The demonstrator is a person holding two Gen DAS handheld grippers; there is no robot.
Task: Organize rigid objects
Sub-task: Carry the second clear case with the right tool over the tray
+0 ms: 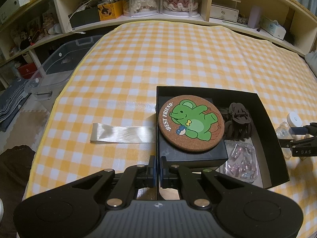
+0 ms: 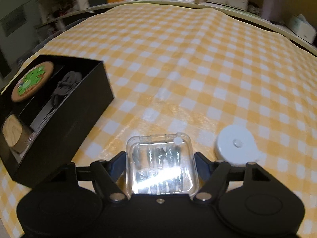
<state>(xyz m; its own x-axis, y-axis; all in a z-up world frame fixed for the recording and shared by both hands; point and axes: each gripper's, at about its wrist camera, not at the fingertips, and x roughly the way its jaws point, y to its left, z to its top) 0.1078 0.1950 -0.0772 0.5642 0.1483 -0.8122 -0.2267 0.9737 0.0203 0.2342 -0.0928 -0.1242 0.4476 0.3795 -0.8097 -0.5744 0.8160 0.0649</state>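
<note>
Black fingers of your left gripper (image 1: 158,165) are pinched onto the near-left wall of the black box (image 1: 277,154), one finger inside and one outside, with only the thin wall between them. Just ahead of those fingers, inside the box, a smaller black case (image 1: 198,154) carries a round cork coaster (image 1: 191,123) printed with a green bear. Beyond and right of the coaster a dark brown hair claw (image 1: 238,121) lies in the box, and nearer, on the right, sits a clear case of pinkish pieces (image 1: 242,162). Left of the box a strip of pale satin ribbon (image 1: 120,133) lies flat on the yellow checked cloth (image 1: 138,59), its far end touching the box wall.

Your right gripper (image 2: 160,164) is clamped on a clear plastic case (image 2: 161,166), a finger pressed against each side; dark little pieces show through its glaring lid. Just right of that gripper a white round lid (image 2: 235,144) rests on the cloth. Off to its left stands the black box, near but apart from the case, with a light wooden piece (image 2: 13,136) in its near corner
</note>
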